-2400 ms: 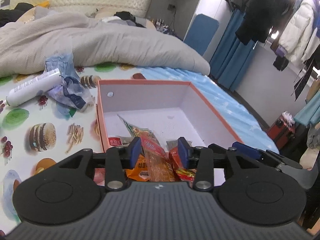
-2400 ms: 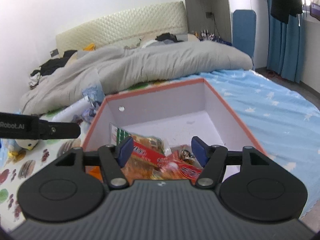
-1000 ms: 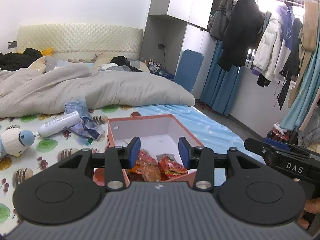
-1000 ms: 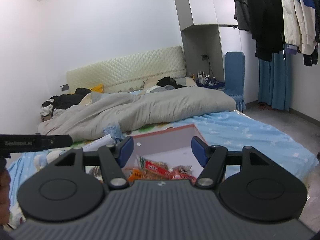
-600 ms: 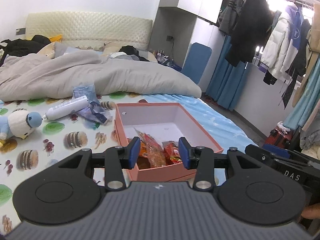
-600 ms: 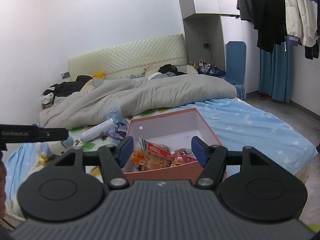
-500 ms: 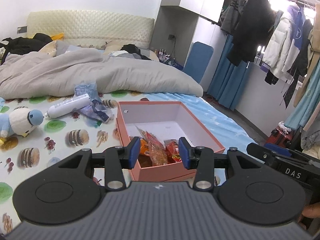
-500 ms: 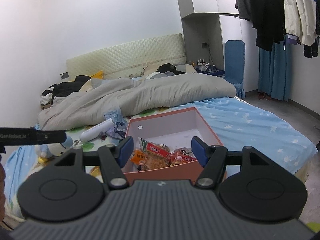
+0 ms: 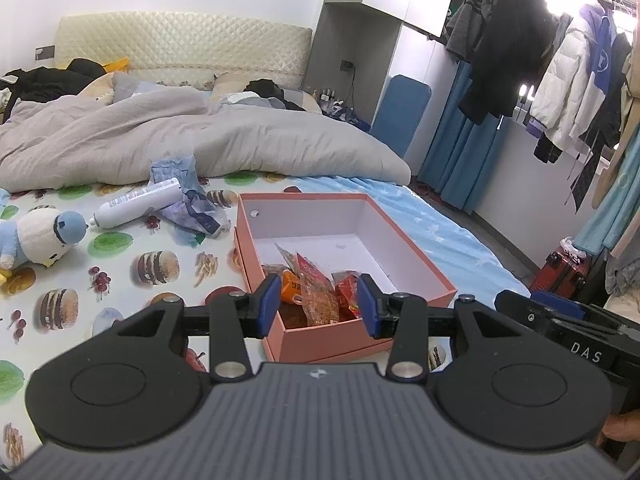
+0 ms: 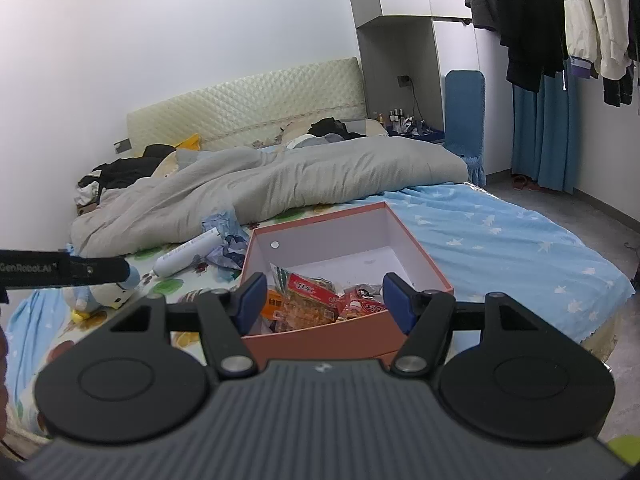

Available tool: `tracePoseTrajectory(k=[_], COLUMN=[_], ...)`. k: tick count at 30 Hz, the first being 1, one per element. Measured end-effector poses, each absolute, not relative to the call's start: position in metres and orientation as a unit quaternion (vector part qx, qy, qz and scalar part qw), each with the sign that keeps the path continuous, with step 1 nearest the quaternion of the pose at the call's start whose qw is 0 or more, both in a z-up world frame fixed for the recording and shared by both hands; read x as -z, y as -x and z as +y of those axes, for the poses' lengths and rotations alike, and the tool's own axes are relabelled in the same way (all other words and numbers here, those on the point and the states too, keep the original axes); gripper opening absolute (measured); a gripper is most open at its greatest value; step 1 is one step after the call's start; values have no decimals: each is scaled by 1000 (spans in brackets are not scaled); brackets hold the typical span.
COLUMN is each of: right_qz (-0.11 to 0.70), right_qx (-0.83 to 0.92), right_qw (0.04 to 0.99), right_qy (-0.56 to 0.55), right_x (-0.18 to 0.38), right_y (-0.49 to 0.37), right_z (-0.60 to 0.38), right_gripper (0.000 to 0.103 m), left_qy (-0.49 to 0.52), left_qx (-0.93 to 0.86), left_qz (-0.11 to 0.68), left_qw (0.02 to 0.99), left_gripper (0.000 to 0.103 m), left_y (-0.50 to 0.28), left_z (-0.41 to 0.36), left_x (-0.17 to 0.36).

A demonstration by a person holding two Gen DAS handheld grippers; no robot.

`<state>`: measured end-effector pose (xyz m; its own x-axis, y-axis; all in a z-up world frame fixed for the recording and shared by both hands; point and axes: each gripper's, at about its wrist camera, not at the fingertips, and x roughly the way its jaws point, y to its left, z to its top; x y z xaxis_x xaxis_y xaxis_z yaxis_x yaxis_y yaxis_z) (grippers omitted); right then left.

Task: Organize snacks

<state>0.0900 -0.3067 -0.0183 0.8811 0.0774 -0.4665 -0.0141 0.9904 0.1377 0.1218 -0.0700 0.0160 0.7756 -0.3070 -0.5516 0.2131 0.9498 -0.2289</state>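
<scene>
I hold my left gripper and my right gripper back from the bed, both with jaws apart and empty, since nothing seems left to lift. The snack packets lie heaped at the six o'clock end of the pink box, probably because that end is nearest me.

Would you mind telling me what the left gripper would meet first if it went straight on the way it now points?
Probably the snack packets piled in the near end of the pink box; the open left gripper frames them, though depth is unclear.
</scene>
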Motion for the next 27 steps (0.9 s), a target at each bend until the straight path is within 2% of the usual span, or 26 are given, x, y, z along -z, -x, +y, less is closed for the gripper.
tracePoseTrajectory(k=[21, 22, 23, 25, 26, 27], right_qz=[241, 239, 235, 234, 235, 235], right_qx=[-9, -8, -7, -4, -4, -3], right_qw=[968, 969, 969, 970, 970, 970], right_qy=[-65, -65, -69, -70, -69, -68], right_x=[19, 19, 18, 18, 18, 19], right_y=[-88, -87, -86, -86, -86, -86], right_z=[-305, -305, -306, -307, -308, -308], right_gripper=[66, 66, 66, 66, 66, 66], left_qy=[76, 75, 71, 66, 68, 72], left_qx=[141, 139, 134, 121, 116, 114], left_qz=[302, 304, 308, 308, 304, 302], left_qw=[940, 940, 939, 941, 943, 944], left_gripper=[48, 52, 69, 89, 95, 97], left_y=[-121, -122, -123, -124, -123, -124], left_z=[-75, -75, -76, -78, -77, -76], left_x=[-17, -17, -17, -16, -16, -16])
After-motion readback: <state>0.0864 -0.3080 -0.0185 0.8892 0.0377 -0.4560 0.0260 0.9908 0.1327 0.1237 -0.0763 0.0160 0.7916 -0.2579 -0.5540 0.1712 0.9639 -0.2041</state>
